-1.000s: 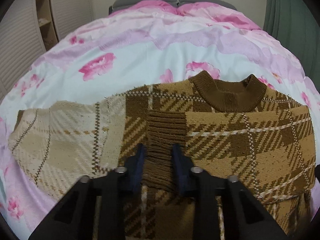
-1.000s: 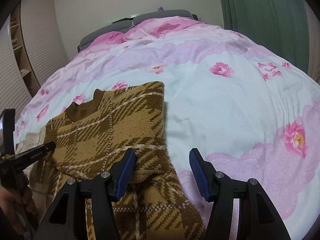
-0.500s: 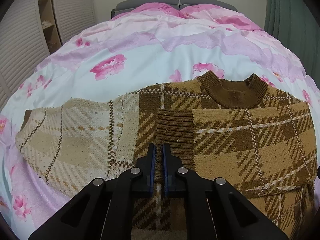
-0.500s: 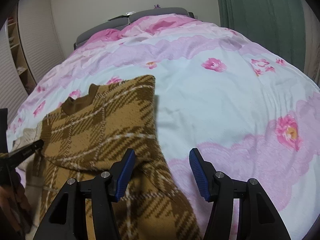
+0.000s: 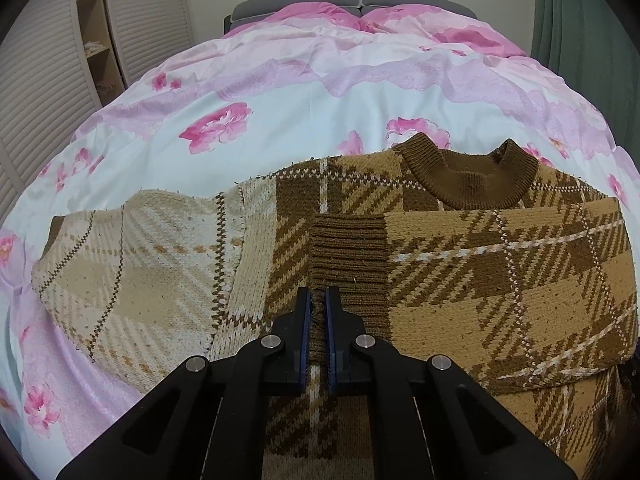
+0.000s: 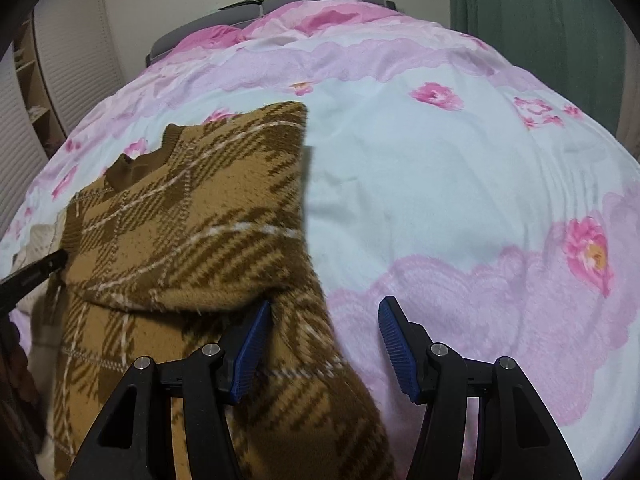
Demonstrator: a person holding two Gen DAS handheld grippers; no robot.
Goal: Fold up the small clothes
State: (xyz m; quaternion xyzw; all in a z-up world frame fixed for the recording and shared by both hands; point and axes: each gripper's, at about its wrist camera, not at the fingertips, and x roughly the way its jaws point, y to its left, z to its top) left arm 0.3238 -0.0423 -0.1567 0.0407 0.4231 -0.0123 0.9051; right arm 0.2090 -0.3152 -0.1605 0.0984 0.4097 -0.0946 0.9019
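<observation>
- Sweater (image 5: 500, 264) is lying on the floral duvet (image 5: 320, 112), collar at 12 o'clock.
- Left gripper (image 5: 317, 312) is pinching the ribbed sleeve cuff (image 5: 348, 252), which is extending toward 12 o'clock.
- Right gripper (image 6: 324, 344) is hanging half open, holding nothing, with the sweater's edge at 9 o'clock.

the bed (image 6: 460, 184) lies bare and open right of and beyond the sweater (image 6: 192, 216); at the far left, the louvred doors (image 5: 44, 80) and shelves (image 5: 94, 36) wall it in.
</observation>
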